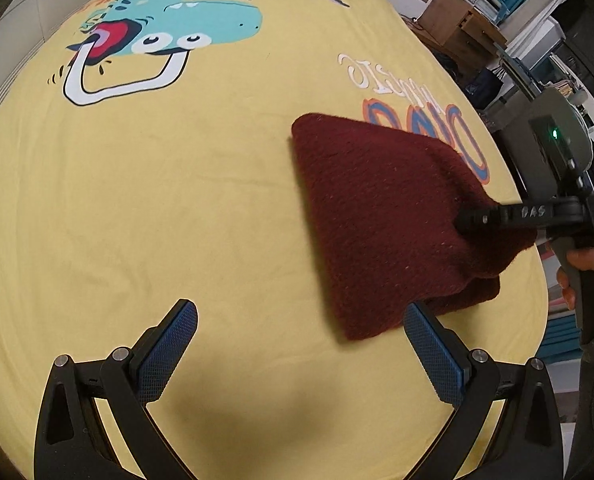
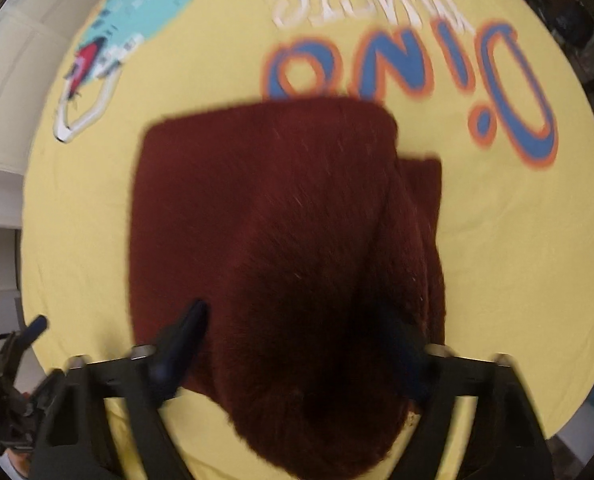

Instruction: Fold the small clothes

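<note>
Left gripper stands wide, nothing between its pads, above the yellow bedsheet. Dark red knitted garment lies folded right of it. Right gripper pinches the garment's near edge, lifting it.

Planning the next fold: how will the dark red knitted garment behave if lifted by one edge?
The dark red knitted garment is probably floppy: it drapes from the right gripper. Its fuzzy knit should grip the yellow printed sheet, so folded layers likely stay put.

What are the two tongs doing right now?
Left tongs: open, holding nothing.
Right tongs: closed on the maroon knitted cloth, lifting its edge.
</note>
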